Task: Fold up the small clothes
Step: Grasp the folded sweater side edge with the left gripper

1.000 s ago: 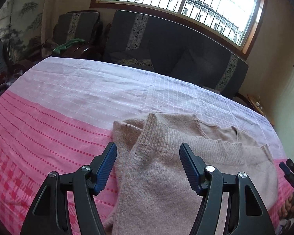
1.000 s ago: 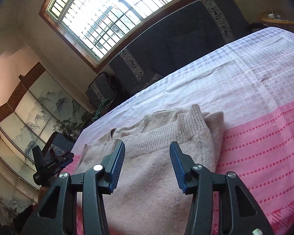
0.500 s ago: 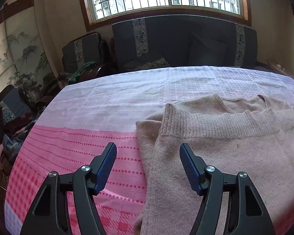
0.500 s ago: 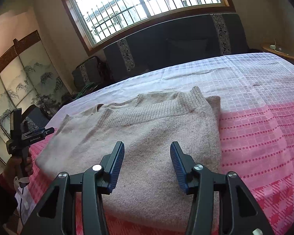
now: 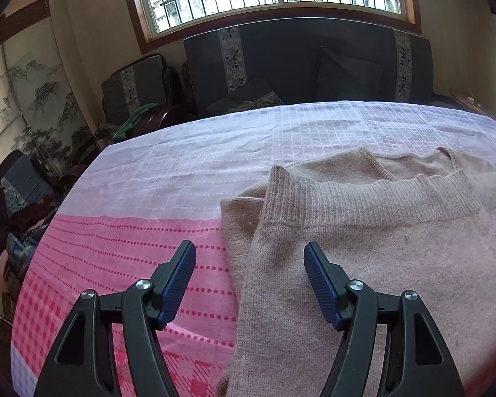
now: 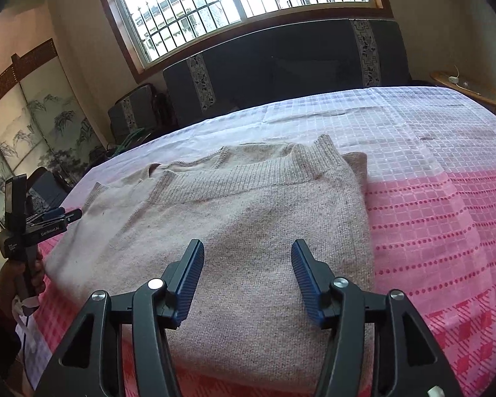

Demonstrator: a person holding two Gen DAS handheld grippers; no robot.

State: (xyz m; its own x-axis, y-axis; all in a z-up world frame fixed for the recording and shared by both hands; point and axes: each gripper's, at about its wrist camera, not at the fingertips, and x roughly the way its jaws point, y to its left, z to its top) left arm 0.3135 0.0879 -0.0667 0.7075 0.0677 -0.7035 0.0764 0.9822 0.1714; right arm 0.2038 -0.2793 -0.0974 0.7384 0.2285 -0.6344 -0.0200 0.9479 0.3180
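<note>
A beige knitted sweater (image 5: 363, 248) lies folded, ribbed hem turned up toward the neckline, on the pink-and-white checked tablecloth (image 5: 155, 198) (its left edge sits on the pink band). The left gripper (image 5: 249, 281) hovers over that left edge with jaws spread wide and nothing pinched between them. The right gripper (image 6: 247, 278) hangs above the near middle of the sweater; its jaws have just been opening, they stand apart with only the knit below, and no pad presses on it.
</note>
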